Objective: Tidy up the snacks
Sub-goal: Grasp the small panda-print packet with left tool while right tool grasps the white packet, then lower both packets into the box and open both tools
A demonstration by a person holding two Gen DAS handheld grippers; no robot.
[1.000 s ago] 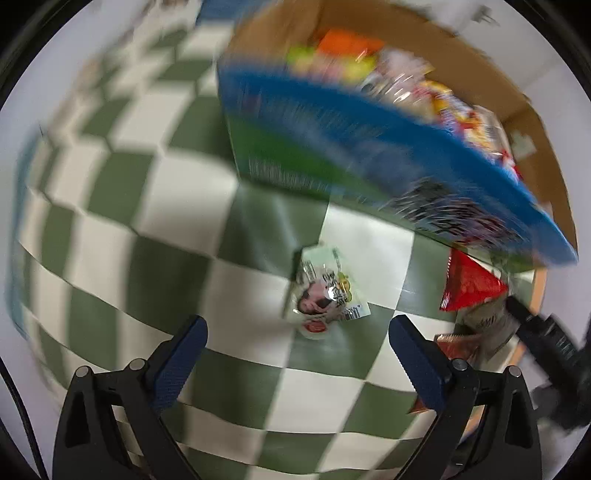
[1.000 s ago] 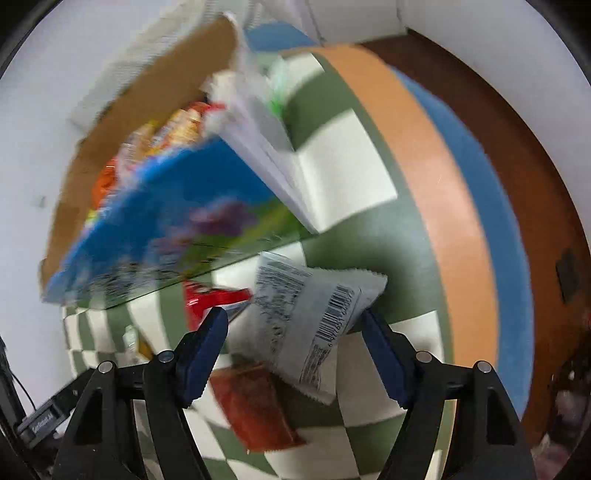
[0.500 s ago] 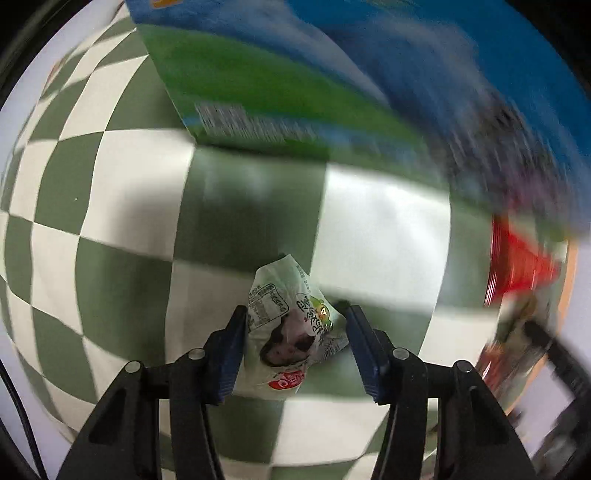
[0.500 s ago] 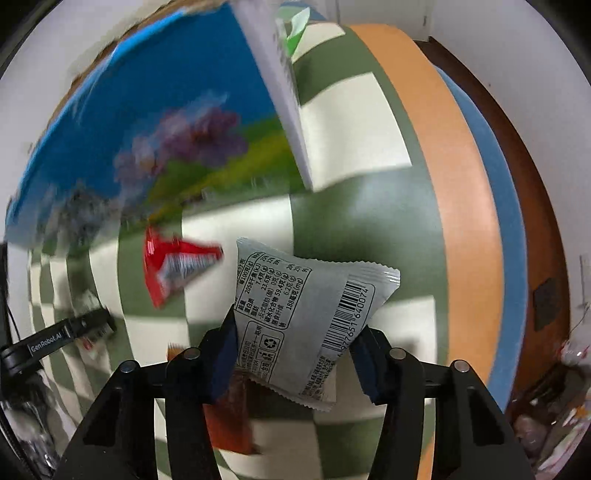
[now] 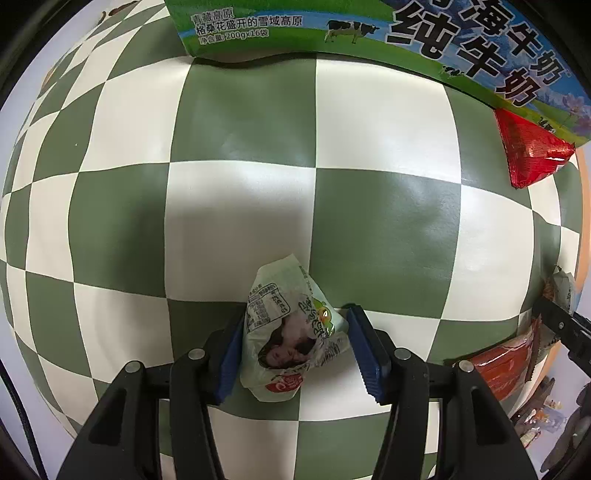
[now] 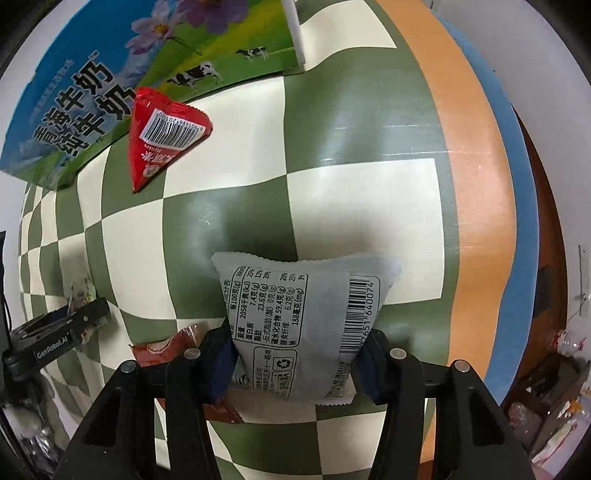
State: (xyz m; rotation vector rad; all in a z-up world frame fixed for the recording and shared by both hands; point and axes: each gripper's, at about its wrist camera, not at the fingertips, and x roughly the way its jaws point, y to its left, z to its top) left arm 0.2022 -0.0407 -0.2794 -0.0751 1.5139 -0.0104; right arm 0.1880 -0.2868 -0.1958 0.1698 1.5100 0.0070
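On the green-and-white checked cloth (image 5: 369, 129) lies a crumpled green-white snack packet (image 5: 284, 306). My left gripper (image 5: 295, 325) points down at it and is shut on it, both blue pads against its sides. A grey snack packet (image 6: 303, 295), barcode side up, is pinched between the pads of my right gripper (image 6: 295, 343). Those jaws are opening slightly, and the pads still touch the packet. The printed milk carton box (image 5: 406, 33) (image 6: 92, 92) stands at the far side. Its inside is out of view.
A red triangular packet (image 6: 159, 136) (image 5: 528, 147) lies against the box. A red-orange packet (image 6: 162, 347) lies partly under my right gripper. The left tool's black body (image 6: 55, 332) shows at the left edge. Orange and blue bands (image 6: 472, 184) mark the table's right edge.
Both grippers came down onto the cloth and closed, the left on the green-white packet, the right on the grey one. The box slid up to the top of both views.
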